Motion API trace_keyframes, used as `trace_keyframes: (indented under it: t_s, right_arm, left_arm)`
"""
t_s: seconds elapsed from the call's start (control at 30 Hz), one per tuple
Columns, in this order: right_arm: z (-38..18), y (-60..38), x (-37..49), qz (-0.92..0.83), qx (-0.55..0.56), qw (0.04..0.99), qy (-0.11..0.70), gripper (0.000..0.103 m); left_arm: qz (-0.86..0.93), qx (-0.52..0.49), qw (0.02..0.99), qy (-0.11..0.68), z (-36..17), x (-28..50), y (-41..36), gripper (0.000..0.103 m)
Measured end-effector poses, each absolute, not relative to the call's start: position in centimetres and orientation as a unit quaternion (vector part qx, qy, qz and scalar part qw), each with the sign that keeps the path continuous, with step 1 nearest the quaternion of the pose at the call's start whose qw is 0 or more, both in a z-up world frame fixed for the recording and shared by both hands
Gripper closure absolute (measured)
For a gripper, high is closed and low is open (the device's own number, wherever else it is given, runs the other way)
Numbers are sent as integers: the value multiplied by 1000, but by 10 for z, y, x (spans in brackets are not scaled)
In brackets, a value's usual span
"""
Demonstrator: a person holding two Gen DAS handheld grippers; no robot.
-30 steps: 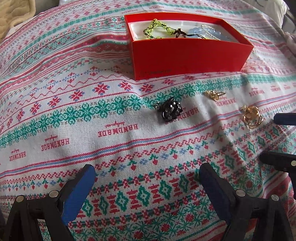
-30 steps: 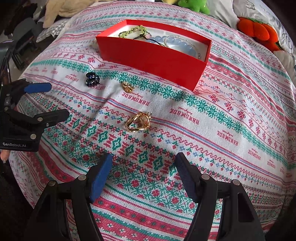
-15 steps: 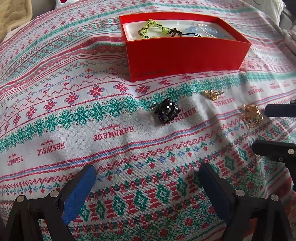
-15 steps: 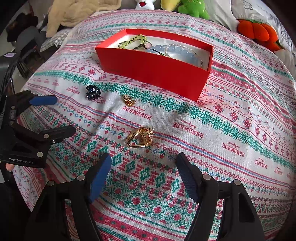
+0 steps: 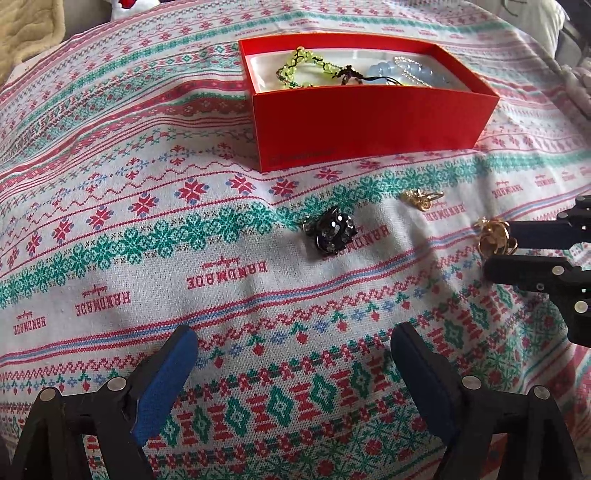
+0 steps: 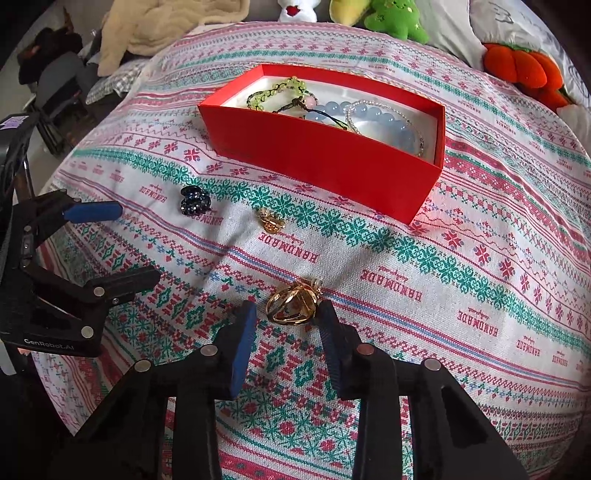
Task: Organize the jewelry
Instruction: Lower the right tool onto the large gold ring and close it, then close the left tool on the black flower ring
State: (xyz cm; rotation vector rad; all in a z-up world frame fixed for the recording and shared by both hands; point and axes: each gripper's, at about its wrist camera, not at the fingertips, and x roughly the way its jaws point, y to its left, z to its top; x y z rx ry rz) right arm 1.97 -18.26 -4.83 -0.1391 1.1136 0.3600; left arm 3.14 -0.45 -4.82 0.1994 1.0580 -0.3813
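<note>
the right claw (image 6: pixel 286 319) is lying low over the patterned cloth (image 6: pixel 461 266), its two blue-padded fingers (image 6: pixel 242 343) narrowed around the large gold ring (image 6: pixel 293 304); whether the pads are touching the metal cannot be told. ahead of this claw the small gold piece (image 6: pixel 271 223) is lying on open cloth, and beyond it the red box (image 6: pixel 332 162) is presenting its long near wall, with beaded bracelets (image 6: pixel 369 118) resting inside. ahead and to the claw's left the dark jewelled clip (image 6: pixel 194 201) is sitting just beside the left claw (image 5: pixel 291 354). the left claw is hovering wide open over bare cloth, the clip lying well ahead of its fingers. soft toys (image 6: pixel 391 16) are lining the far edge.
</note>
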Motion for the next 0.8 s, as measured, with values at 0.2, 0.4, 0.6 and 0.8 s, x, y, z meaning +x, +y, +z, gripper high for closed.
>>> trace_keyframes:
  t_s: [0.2, 0.4, 0.6, 0.8]
  right_arm:
    - [-47, -185, 16, 170, -65, 832, 524, 73]
    - [-44, -193, 11, 168, -60, 833, 524, 72]
    - [-42, -198, 6, 164, -59, 832, 527, 72]
    - [-41, -204, 4, 161, -59, 832, 528, 72]
  left_arm:
    - [-189, 88, 845, 492, -44, 34, -10, 23]
    - [-205, 67, 847, 486, -42, 41, -17, 39]
    - [-203, 52, 847, 489, -44, 49, -30, 52]
    - [-194, 52, 848, 490, -46, 55, -44, 53]
